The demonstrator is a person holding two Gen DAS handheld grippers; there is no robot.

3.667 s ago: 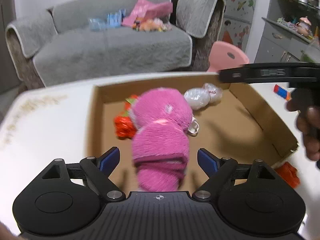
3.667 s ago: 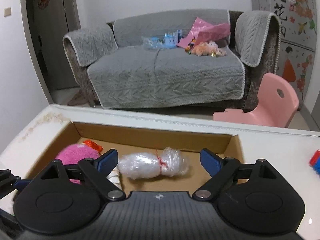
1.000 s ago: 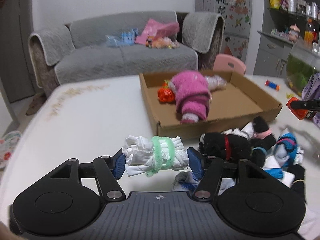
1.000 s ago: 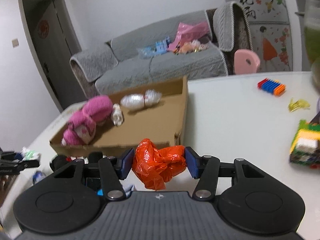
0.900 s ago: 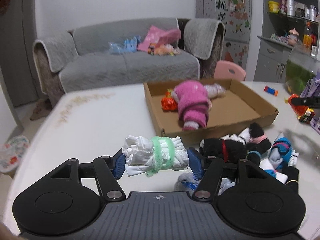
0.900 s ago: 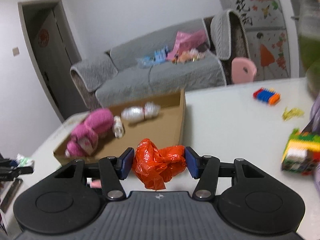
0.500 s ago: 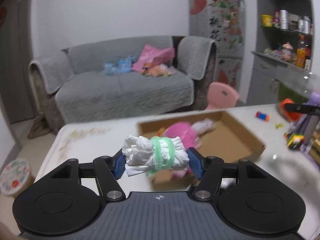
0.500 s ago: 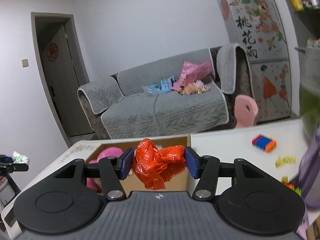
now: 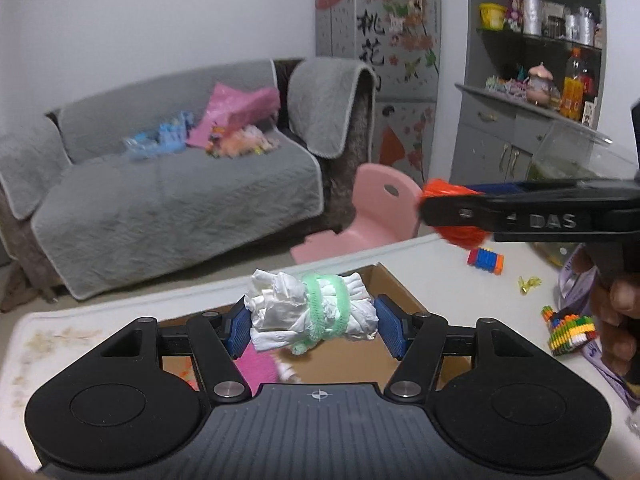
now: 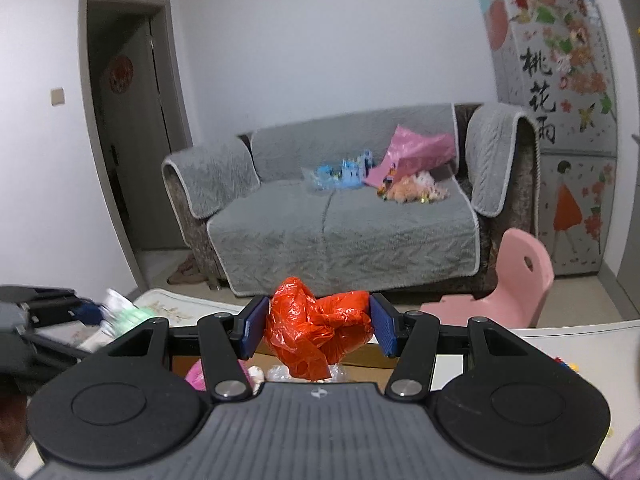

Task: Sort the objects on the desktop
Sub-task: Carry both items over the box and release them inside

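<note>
Jaws clamped both sides: your left gripper (image 9: 314, 325) holds white wad (image 9: 308, 314), right gripper (image 10: 318, 330) holds orange bag (image 10: 318, 332), above box (image 9: 394, 286).

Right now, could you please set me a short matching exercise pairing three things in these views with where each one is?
Things:
1. white bundle banded in green
2. crumpled orange plastic bag
3. small pink plastic chair

Places:
A. on the floor beside the grey sofa
B. in the left gripper jaws
C. in the right gripper jaws

Pairs: 1-B, 2-C, 3-A
</note>
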